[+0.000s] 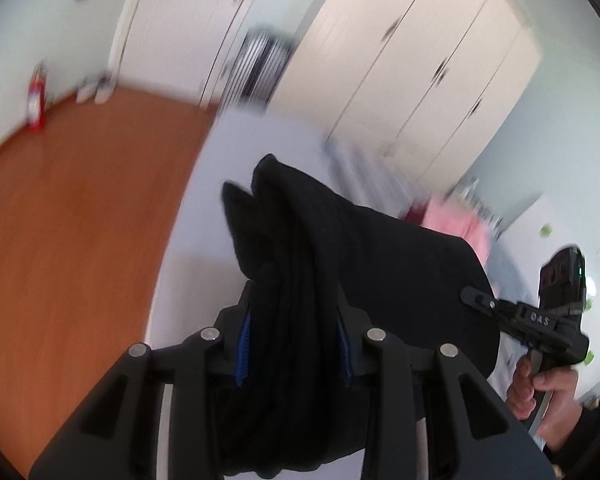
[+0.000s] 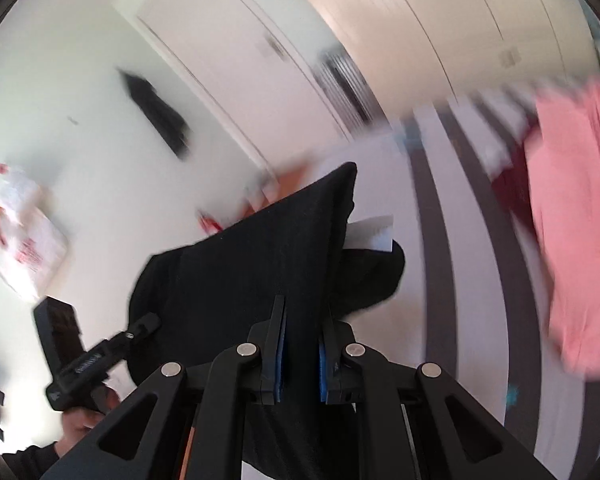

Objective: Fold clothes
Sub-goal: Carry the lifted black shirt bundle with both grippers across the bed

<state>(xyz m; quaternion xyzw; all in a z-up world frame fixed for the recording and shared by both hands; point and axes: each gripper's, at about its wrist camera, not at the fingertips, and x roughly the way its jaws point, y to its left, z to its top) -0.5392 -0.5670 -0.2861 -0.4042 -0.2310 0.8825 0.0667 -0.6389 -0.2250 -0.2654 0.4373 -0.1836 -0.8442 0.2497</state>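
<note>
We observe, at the far left of the left wrist view, a red fire extinguisher [image 1: 36, 100] standing on the orange-brown floor [image 1: 80, 220] against the pale wall. To its right lies a white surface [image 1: 220, 152], with cream wardrobe doors [image 1: 420, 80] rising behind it. At centre, the left gripper [image 1: 296, 344] is clamped on a thick bunch of the black garment [image 1: 340, 240]; the cloth fills the gap between the blue pads and rises in folds above the fingers. The garment spreads to the right, where the right gripper [image 1: 470, 294] pinches its other edge, a hand [image 1: 540, 388] wrapped round that tool's handle. A pink garment [image 1: 460, 220] lies behind, partly hidden by the black cloth.

In the right wrist view we record, from the left, a white plastic bag with red print [image 2: 28, 240] against the wall, and below it the left gripper [image 2: 150, 322] meeting the black garment [image 2: 260, 264], held in a hand [image 2: 80, 420]. At centre the right gripper [image 2: 300, 360] stands narrow, its blue pads pressed on a thinner layer of the black cloth, which hangs clear between the two tools. To the right, the white surface carries dark stripes [image 2: 432, 240], and the pink garment [image 2: 572, 220] lies at the far right over a dark red item [image 2: 512, 188]. The background is blurred in both views.
</note>
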